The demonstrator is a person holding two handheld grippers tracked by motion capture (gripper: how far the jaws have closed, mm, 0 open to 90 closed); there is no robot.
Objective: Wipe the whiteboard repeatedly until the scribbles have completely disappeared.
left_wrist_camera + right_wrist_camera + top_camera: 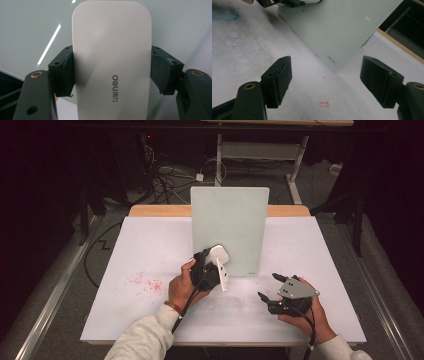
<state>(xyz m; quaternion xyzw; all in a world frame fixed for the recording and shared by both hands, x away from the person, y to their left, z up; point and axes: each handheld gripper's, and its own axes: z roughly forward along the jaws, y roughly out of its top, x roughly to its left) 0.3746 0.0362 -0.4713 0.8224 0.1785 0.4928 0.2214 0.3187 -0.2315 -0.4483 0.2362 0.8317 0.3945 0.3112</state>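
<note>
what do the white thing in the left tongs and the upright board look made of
White rounded-rectangle eraser clamped in the left tongs: likely smooth matte plastic, given its even soft sheen and printed grey logo. Pale green upright board: probably glass or glossy coated panel, since it mirrors ceiling light strips in the left gripper view; thin, rigid, rounded corners.

A board (229,227) stands upright at the middle of the table (150,250), toward its far edge. The eraser (220,254), in the left gripper (212,265), is against the board's lower left corner. The right gripper (265,287) hovers near the table's front right corner.
</note>
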